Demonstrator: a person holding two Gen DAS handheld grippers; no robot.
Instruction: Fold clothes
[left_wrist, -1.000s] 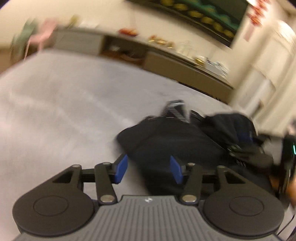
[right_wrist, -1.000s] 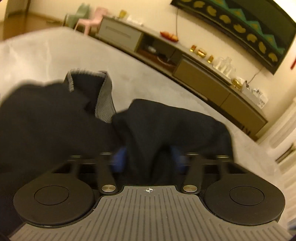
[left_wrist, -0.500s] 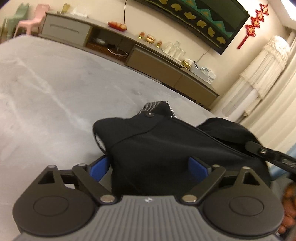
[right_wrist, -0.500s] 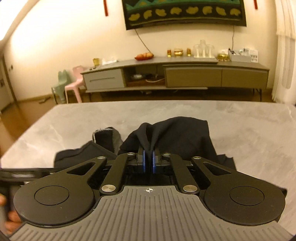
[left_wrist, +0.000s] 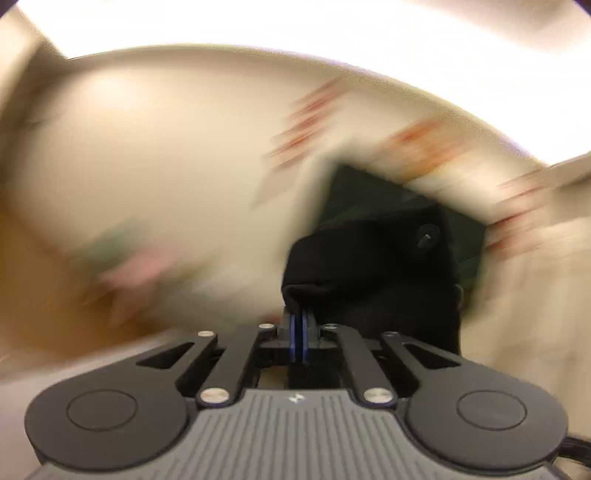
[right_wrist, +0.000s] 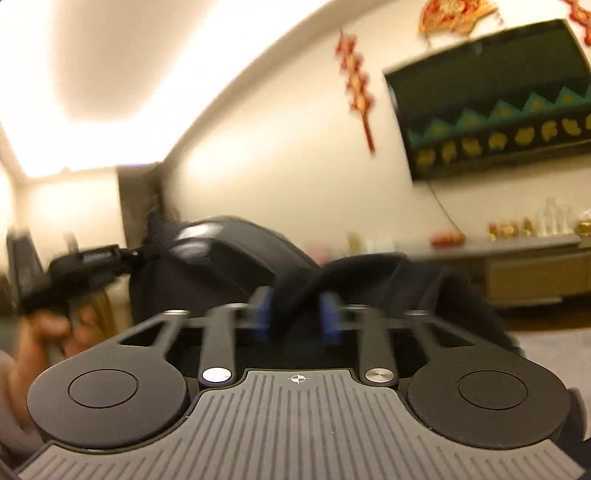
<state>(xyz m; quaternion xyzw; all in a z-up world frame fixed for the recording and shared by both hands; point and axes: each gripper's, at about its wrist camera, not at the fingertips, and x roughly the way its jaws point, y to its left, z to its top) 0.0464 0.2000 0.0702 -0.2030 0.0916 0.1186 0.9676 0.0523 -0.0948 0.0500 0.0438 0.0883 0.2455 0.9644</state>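
left gripper: blue pads pinched together on a fold of the black fabric garment; jaws have just closed on it.
right gripper: roughly half open, jaws have just opened; the black cloth lies between the blue pads, and I can't tell if they press it.
garment: lifted clear, hanging off the left grip against the cream wall; a round dark button shows near its top edge.
other hand: the person's left hand shows at the edge of the right view, holding the other gripper.
step, my read: re-gripping to spread the garment.
do it well: keep the left pinch firm, close right on one single edge, then pull apart level.
risk: bunched layers.
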